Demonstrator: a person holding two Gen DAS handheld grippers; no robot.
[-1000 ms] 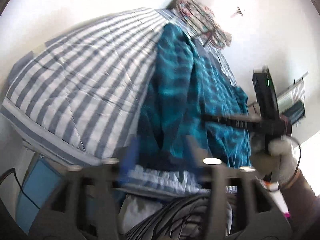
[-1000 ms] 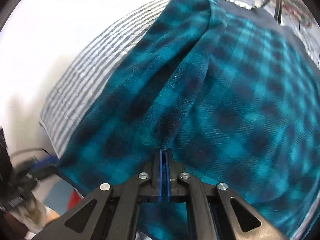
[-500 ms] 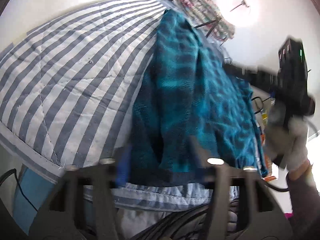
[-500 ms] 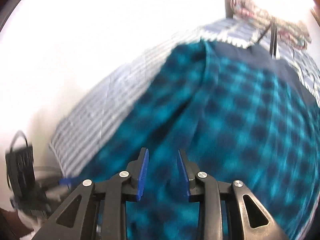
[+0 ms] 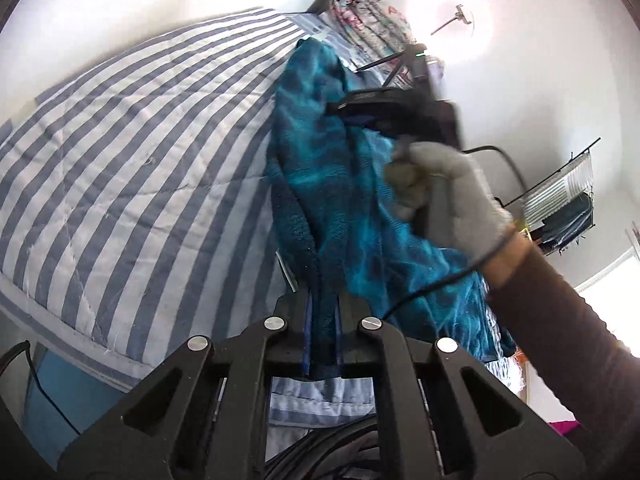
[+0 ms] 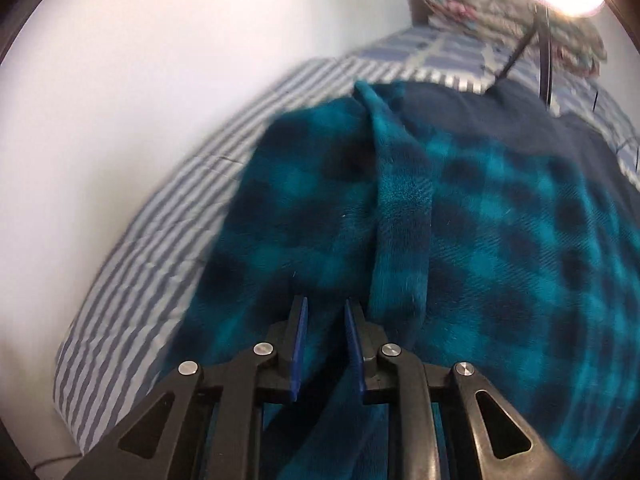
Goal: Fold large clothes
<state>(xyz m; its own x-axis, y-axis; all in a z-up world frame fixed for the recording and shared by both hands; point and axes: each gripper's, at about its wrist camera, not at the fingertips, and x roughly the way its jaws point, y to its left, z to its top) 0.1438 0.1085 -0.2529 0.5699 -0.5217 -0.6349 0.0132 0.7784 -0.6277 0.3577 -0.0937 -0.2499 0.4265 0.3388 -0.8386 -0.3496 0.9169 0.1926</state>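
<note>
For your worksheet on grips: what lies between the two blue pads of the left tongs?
A bunched edge of the teal plaid garment sits pinched in the left tongs, shown in the left wrist view.

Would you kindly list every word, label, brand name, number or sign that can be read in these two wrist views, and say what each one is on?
None: no legible text shows in either view.
The patterned bedding at the head of the bed carries reddish marks, too blurred to tell whether they are letters.
The teal checked garment, the striped quilt and the left gripper carry no print.
</note>
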